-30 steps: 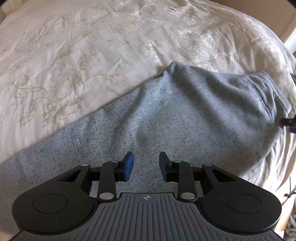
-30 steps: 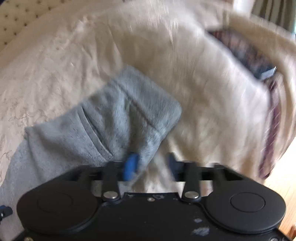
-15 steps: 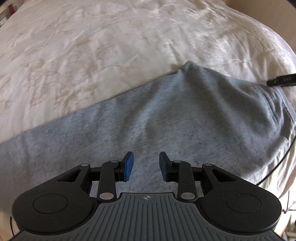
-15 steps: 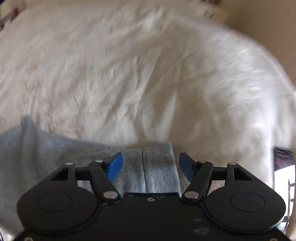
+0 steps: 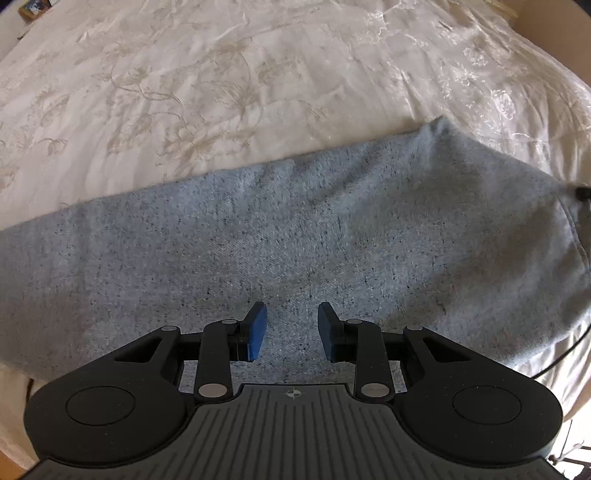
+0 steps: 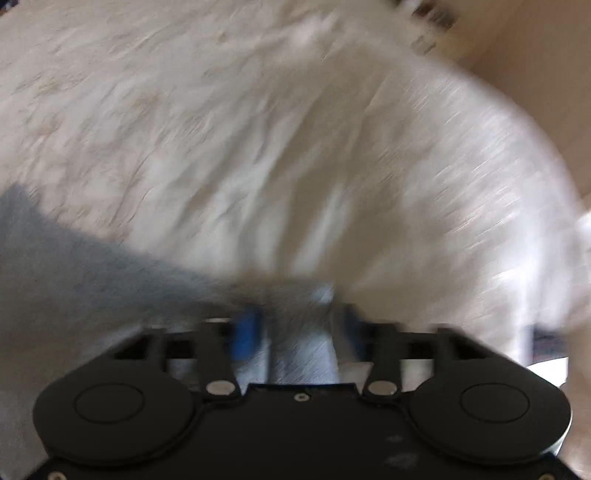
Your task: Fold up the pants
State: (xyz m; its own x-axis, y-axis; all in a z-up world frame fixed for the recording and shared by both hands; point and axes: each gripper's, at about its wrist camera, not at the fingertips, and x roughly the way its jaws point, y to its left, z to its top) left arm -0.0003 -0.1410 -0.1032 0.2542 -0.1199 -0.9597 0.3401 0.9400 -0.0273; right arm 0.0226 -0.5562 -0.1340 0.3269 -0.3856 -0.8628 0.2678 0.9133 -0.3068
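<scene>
No readable text or brand anywhere; the only mark is a small crosshair symbol (image 5: pixel 292 393) on the ribbed grey body of the left gripper (image 5: pixel 291 332), and the dark smears at the top right of the right wrist view are too blurred to read. Left gripper: jaws stand at a narrow gap, blue pads (image 5: pixel 256 332) parallel, nothing clamped between them, and it points steeply down over the middle of the grey pants (image 5: pixel 295 236); whether the tips touch the fabric I cannot tell. The pants lie flat across a cream bedspread (image 5: pixel 207 81) with a pale embroidered flower pattern, running from the left edge of the left wrist view to the right edge, where the cloth ends in a stitched seam. A thin black cable (image 5: pixel 565 350) runs along that right end. A small framed object (image 5: pixel 35 6) sits at the far top left, too small to make out. Right gripper (image 6: pixel 301 332): view is heavily motion-blurred. Its jaws stand moderately wide and have just been closing a little, with a folded edge of the pants (image 6: pixel 303 347) sitting between the blue pads (image 6: pixel 246 334); the right pad looks close to the cloth edge, but the blur hides whether the pads press on it. The rest of the pants trails off to the left in that view, over the same bedspread (image 6: pixel 295 147).
</scene>
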